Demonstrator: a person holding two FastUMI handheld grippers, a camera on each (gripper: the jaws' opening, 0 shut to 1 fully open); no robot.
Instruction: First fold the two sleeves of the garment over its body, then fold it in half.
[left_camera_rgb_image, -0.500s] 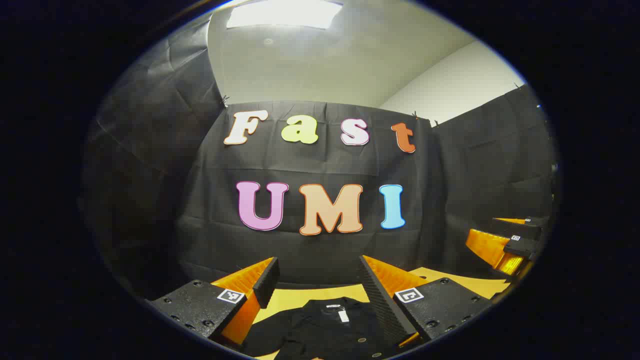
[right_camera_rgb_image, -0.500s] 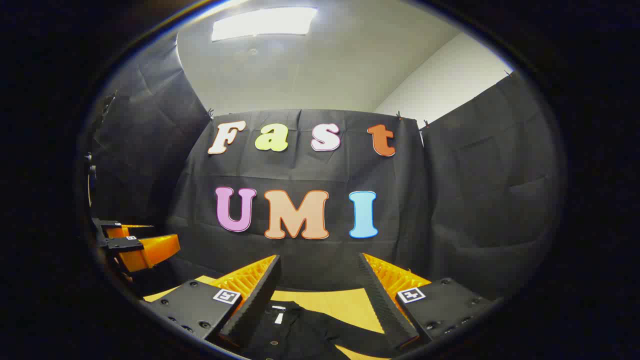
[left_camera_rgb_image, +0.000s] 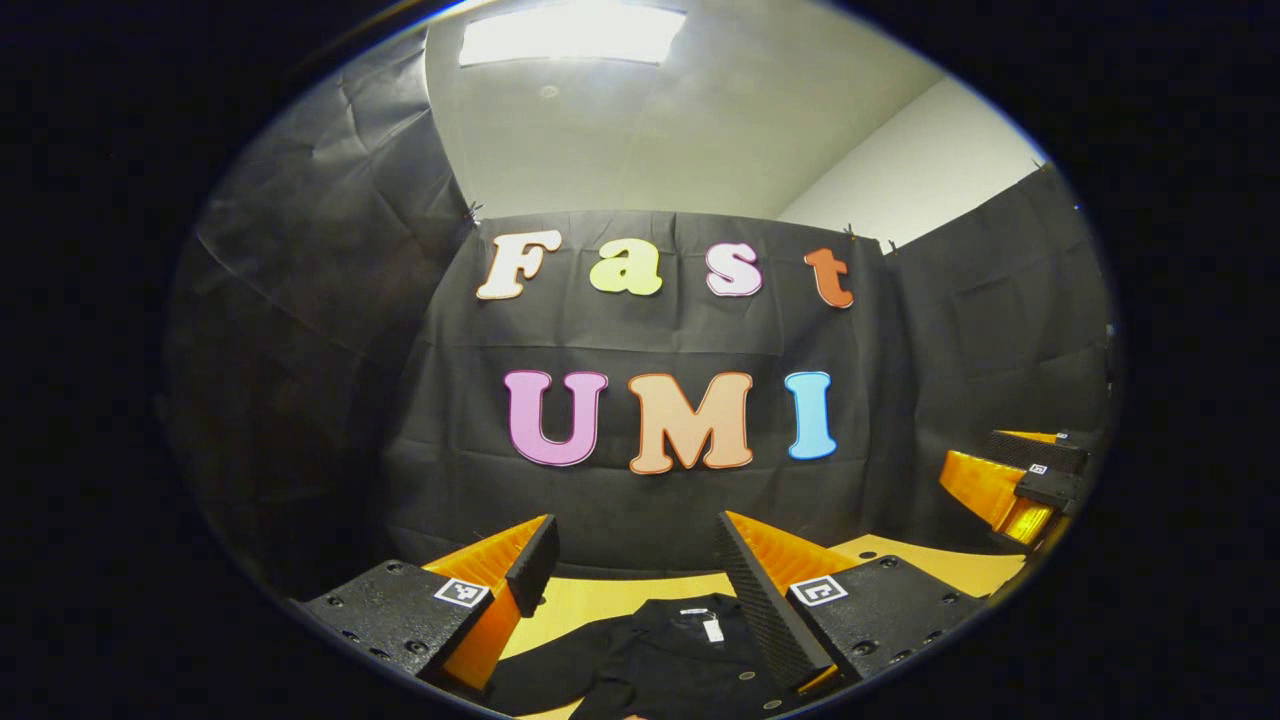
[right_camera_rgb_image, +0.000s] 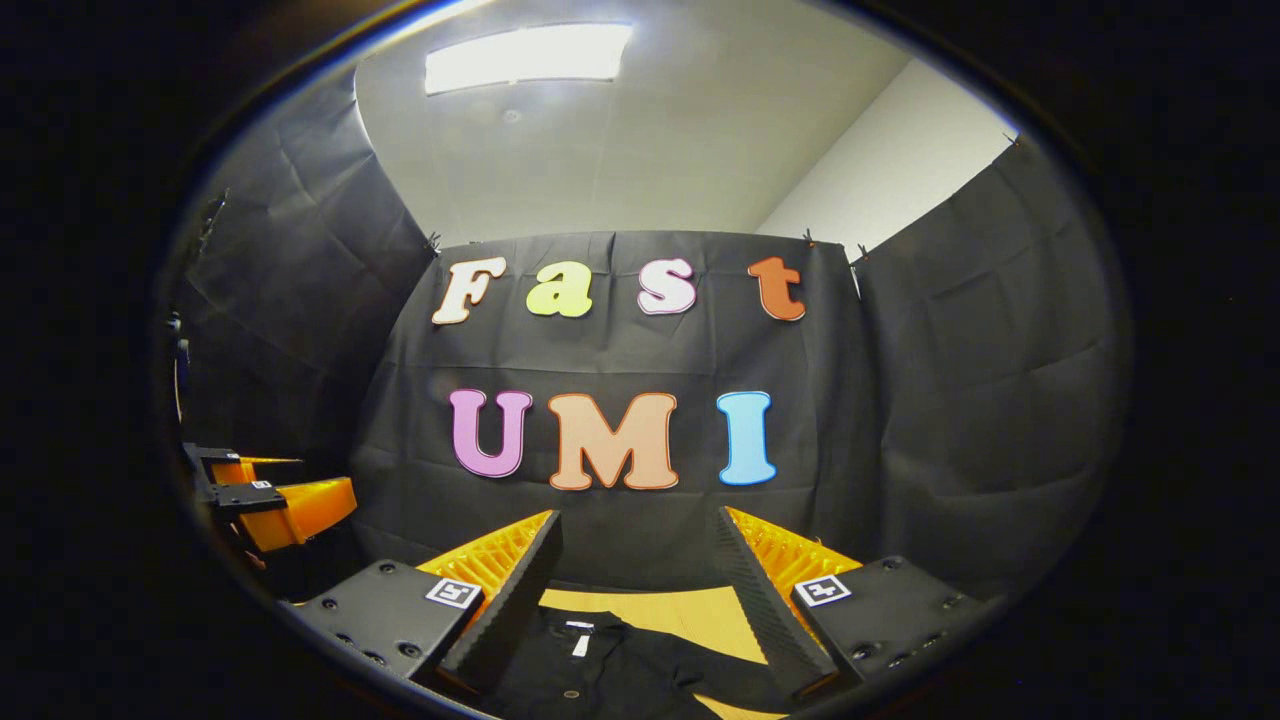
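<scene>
1. Two grippers are hovering above a yellow desk (left_camera_rgb_image: 590, 598), both facing the far black cloth wall (left_camera_rgb_image: 640, 330) of the booth.
2. Left gripper (left_camera_rgb_image: 636, 560): its fingers are standing spread wide apart, holding nothing, with the garment showing in the gap between them in the left gripper view.
3. Right gripper (right_camera_rgb_image: 640, 560): its fingers are likewise standing spread apart, gripping nothing, and are hanging over the garment without touching it.
4. One black garment (left_camera_rgb_image: 680, 660) is lying flat on the desk, at the near edge of both views. Its collar, with a small white tag (left_camera_rgb_image: 713, 629), is pointing toward the far wall.
5. In the right gripper view the garment (right_camera_rgb_image: 600, 665) is lying below the gap and toward the left finger, with one sleeve (right_camera_rgb_image: 735, 685) reaching out to the right across the desk (right_camera_rgb_image: 680, 610); small round buttons are showing on the front.
6. In the left gripper view the right gripper (left_camera_rgb_image: 1020, 480) is appearing at the far right edge, raised above the desk.
7. In the right gripper view the left gripper (right_camera_rgb_image: 270, 498) is appearing at the far left edge, also raised.
8. One ceiling light panel (left_camera_rgb_image: 572, 20) is glowing overhead, above a pale wall (left_camera_rgb_image: 900, 170) rising behind the cloth.
</scene>
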